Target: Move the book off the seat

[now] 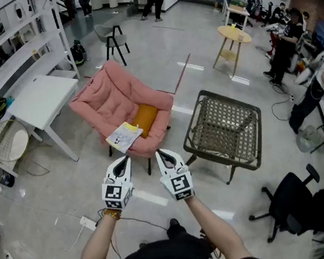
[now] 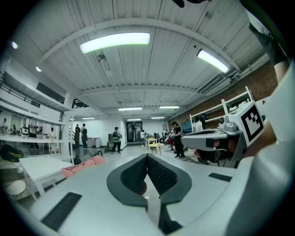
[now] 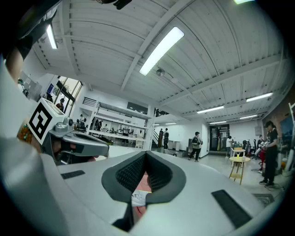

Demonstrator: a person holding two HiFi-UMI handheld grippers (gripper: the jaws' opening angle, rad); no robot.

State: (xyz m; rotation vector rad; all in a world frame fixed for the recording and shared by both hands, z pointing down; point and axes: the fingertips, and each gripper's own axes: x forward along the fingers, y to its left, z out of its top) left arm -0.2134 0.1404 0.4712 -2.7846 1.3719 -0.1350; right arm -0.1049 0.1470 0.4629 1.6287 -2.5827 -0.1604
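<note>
Left gripper (image 1: 124,160), right gripper (image 1: 161,152) side by side, level, both jaws pressed together, empty. Ahead, apart: book (image 1: 125,136) at front edge of pink chair (image 1: 107,101) seat, beside orange cushion (image 1: 144,117). Wicker chair (image 1: 218,94) right, white table (image 1: 39,101) left; bare floor (image 1: 44,202) around.

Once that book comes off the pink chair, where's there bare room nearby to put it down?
The white table left of the pink chair has a bare top. The woven rattan seat on the chair's right is bare too. The pink chair's own seat is crowded: the book and an orange cushion fill it.
</note>
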